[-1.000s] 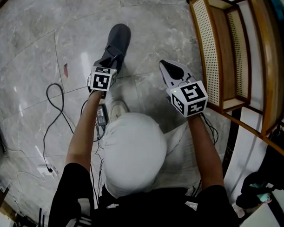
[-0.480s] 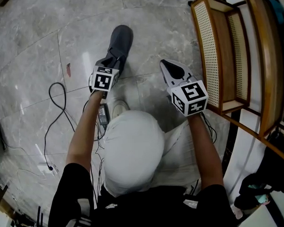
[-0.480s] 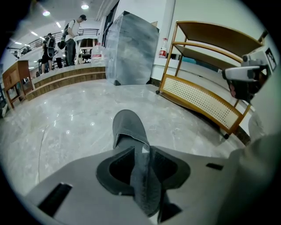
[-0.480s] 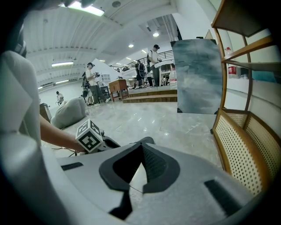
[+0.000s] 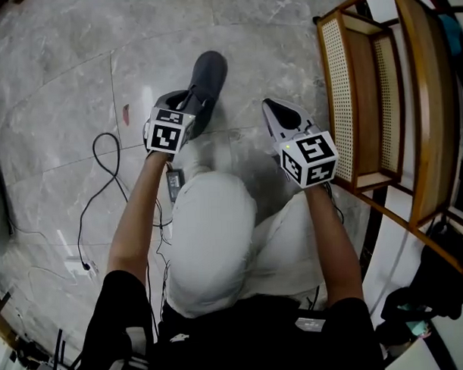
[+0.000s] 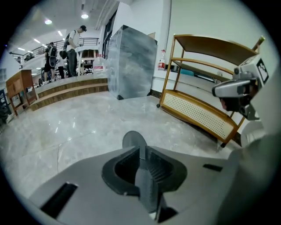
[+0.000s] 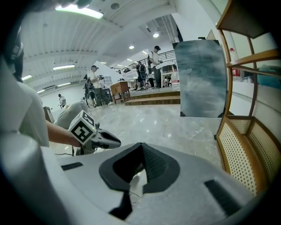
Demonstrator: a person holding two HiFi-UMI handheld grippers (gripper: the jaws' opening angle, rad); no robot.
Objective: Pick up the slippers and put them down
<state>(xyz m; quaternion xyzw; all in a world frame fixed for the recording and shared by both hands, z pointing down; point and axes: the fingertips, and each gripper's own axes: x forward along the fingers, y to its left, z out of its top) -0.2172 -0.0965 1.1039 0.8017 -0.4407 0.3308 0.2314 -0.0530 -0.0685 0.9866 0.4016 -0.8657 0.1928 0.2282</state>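
Note:
A dark grey slipper (image 5: pixel 207 79) hangs toe-away from my left gripper (image 5: pixel 185 108). Those jaws have just been closing and now press on its heel edge. In the left gripper view the left gripper (image 6: pixel 145 178) pinches a dark strip, and the rounded toe (image 6: pixel 133 140) shows beyond it. A white slipper with a dark inside (image 5: pixel 281 116) is held by my right gripper (image 5: pixel 292 134), which is shut on it. The right gripper (image 7: pixel 134 181) clamps the slipper's pale edge (image 7: pixel 134 186) in its own view, where the left gripper's marker cube (image 7: pixel 83 128) shows at the left.
A wooden shoe rack with cane shelves (image 5: pixel 364 85) stands close on the right. A black cable (image 5: pixel 102 170) and a power adapter (image 5: pixel 175 184) lie on the marble floor by the left arm. A tall grey wrapped block (image 6: pixel 131 61) and several people are far behind.
Both grippers have risen with their slippers. The left one climbed more, and the dark slipper has come off the floor and shifted slightly right in the head view.

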